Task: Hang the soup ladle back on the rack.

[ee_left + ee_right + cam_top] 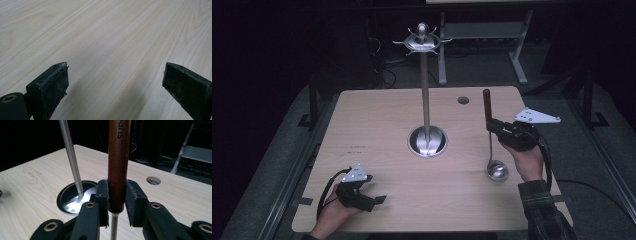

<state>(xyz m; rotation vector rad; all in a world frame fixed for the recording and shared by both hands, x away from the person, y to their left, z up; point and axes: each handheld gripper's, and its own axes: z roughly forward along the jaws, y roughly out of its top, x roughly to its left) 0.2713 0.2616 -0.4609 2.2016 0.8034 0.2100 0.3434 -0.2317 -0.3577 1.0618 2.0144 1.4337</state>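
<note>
A ladle with a brown wooden handle (pixel 487 104) and a steel bowl (pixel 497 171) stands upright at the table's right side. My right gripper (pixel 490 125) is shut on it. In the right gripper view both pads clamp the handle's (pixel 119 157) lower end, just above the thin metal shaft. The bowl is low over the tabletop; I cannot tell whether it touches. A tall steel utensil stand (pixel 425 95) with hooks at its top (pixel 422 41) rises from a round base (pixel 427 141) at mid-table, to the left of the ladle. My left gripper (pixel 379 200) rests open at the near left, its jaws (pixel 115 75) wide over bare wood.
A small round hole (pixel 463 100) sits in the table's far right part, behind the ladle. The stand's pole (pixel 71 157) and base (pixel 72 201) lie left of my right gripper. Beyond the table's far edge, a frame's metal legs (pixel 517 55) stand in the dark.
</note>
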